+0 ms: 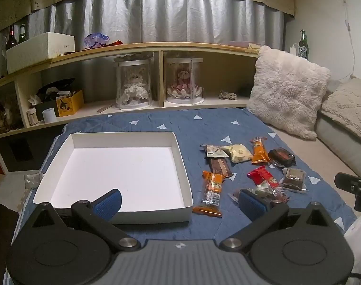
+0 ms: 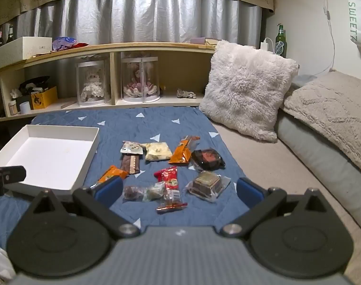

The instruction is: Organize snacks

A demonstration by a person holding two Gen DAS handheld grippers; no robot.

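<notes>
A shallow white box (image 1: pixel 180 156) (image 2: pixel 90 152) lies with nothing inside on a blue quilt (image 1: pixel 185 123) (image 2: pixel 137 123). Several wrapped snacks are scattered to its right: an orange packet (image 1: pixel 211 191) (image 2: pixel 111 173), a brown bar (image 1: pixel 220 166) (image 2: pixel 131 163), a red packet (image 1: pixel 262 175) (image 2: pixel 168 178), a cream pouch (image 1: pixel 238 153) (image 2: pixel 158 151), a dark round cake (image 1: pixel 282 157) (image 2: pixel 207 158) and a clear-wrapped brown cake (image 1: pixel 294 178) (image 2: pixel 206 184). My left gripper (image 1: pixel 179 205) hovers open over the box's near right corner. Wide open as well, my right gripper (image 2: pixel 179 190) hangs above the nearest snacks, holding nothing.
A wooden shelf (image 1: pixel 156 47) at the back holds two cased dolls (image 1: pixel 134 84) (image 2: pixel 140 78), a yellow box and small items. A fluffy pillow (image 1: pixel 285 90) (image 2: pixel 247 87) and grey bedding (image 2: pixel 327 109) lie at the right. A green bottle (image 2: pixel 280 40) stands by the wall.
</notes>
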